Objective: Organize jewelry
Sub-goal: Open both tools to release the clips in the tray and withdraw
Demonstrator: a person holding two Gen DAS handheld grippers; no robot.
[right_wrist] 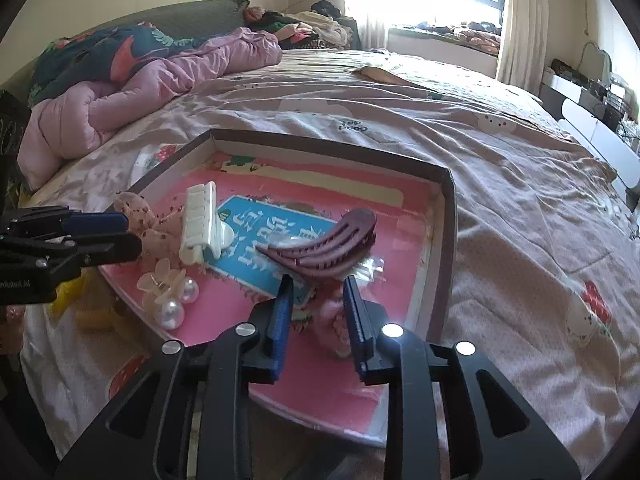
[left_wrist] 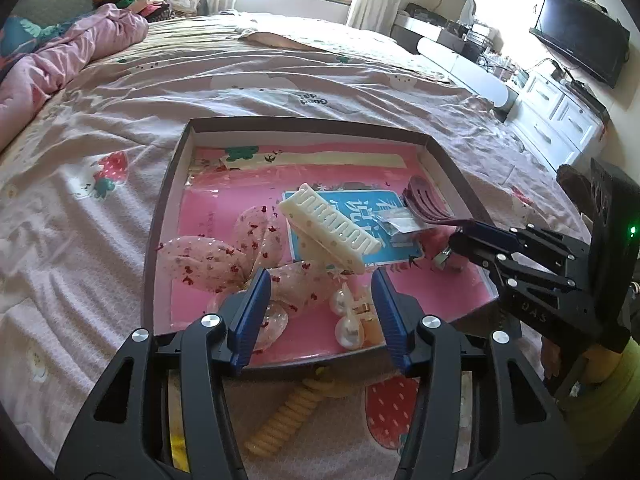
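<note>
A shallow brown box [left_wrist: 168,184] with a pink liner lies on the bed. In it are a white claw clip [left_wrist: 330,228], a purple claw clip [left_wrist: 426,204], a pearl clip [left_wrist: 348,316], a pink dotted bow [left_wrist: 216,260] and a pink fluffy piece [right_wrist: 334,320]. My left gripper [left_wrist: 320,280] is open above the box's near edge, over the bow and the pearl clip. My right gripper [right_wrist: 316,284] is open with the pink fluffy piece between its fingers, just behind the purple clip [right_wrist: 332,244]. It enters the left wrist view from the right [left_wrist: 456,240].
A yellow coiled hair tie [left_wrist: 288,416] lies on the sheet just outside the box's near edge. A pink quilt [right_wrist: 152,84] is bunched at the far left of the bed. White drawers [left_wrist: 560,116] and a TV [left_wrist: 580,36] stand beyond the bed's right side.
</note>
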